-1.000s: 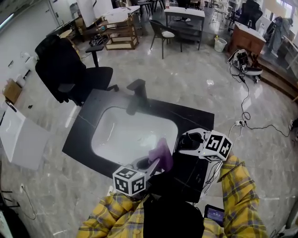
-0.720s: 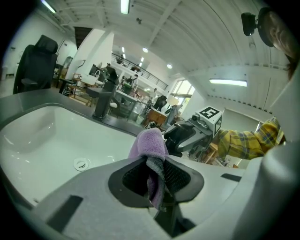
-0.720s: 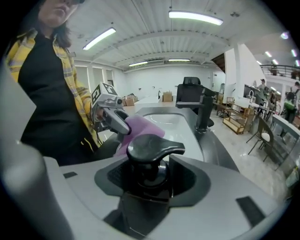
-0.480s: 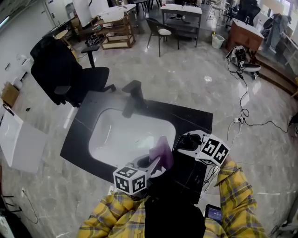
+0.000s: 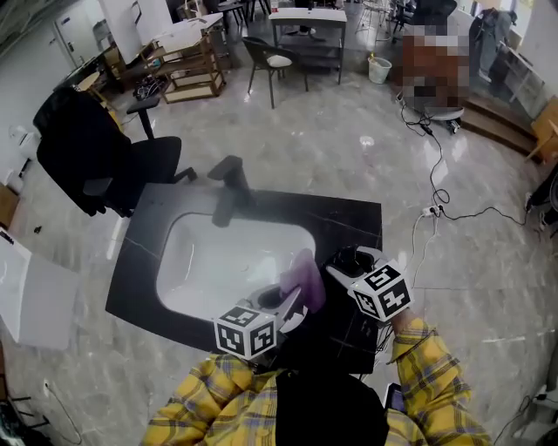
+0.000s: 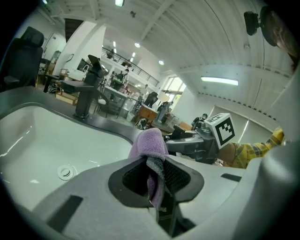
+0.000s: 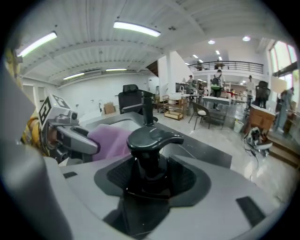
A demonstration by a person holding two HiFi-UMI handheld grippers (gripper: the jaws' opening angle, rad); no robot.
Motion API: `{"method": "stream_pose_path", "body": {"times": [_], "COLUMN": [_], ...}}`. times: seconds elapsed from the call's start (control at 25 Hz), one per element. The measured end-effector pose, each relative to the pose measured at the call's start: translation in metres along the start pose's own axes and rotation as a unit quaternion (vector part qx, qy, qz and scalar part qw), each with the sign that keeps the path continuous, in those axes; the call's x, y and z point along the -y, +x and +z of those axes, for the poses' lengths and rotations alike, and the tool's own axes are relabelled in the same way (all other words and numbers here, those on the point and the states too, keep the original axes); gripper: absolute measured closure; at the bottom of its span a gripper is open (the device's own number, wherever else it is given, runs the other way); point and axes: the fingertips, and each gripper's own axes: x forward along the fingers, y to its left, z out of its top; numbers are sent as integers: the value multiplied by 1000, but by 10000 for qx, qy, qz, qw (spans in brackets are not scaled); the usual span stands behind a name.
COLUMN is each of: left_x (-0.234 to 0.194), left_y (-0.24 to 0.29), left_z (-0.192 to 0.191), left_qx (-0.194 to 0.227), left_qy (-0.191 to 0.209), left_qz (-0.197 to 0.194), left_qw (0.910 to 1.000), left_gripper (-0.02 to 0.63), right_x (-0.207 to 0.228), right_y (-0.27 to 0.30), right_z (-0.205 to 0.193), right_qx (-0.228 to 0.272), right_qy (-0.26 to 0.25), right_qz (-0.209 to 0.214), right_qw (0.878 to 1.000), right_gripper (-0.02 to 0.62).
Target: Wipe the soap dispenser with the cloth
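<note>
Left hand-held gripper (image 6: pixel 157 180) pinches purple cloth (image 6: pixel 149 143). Right hand-held gripper (image 7: pixel 147 180), jaws just been closing, clamps black soap dispenser (image 7: pixel 150 140). Cloth just beside dispenser, at its 9 o'clock.

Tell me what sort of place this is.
Probably an open-plan lab or workshop hall, not a bathroom: the white sink sits in a free-standing black counter, with an office chair, work tables and floor cables around.

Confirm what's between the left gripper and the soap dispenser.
The purple cloth, clamped in the left gripper's jaws, stands up between that gripper and the soap dispenser. The head view shows it; contact between cloth and dispenser can't be told.
</note>
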Motion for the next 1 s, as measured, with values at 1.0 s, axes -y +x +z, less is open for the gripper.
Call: {"method": "stream_pose_path", "body": {"times": [1.0], "left_x": [20], "left_y": [-8], "left_z": [2], "left_qx": [-35], "left_qy": [121], "left_qz": [-477], "left_qw": [9988], "left_gripper": [541], "right_x": [-22], "right_y": [-40], "right_z": [-4], "right_qx": [1248], "right_qy": [2061], "right_qz": [-1568], "right_qw": [9578], "right_gripper": [367]}}
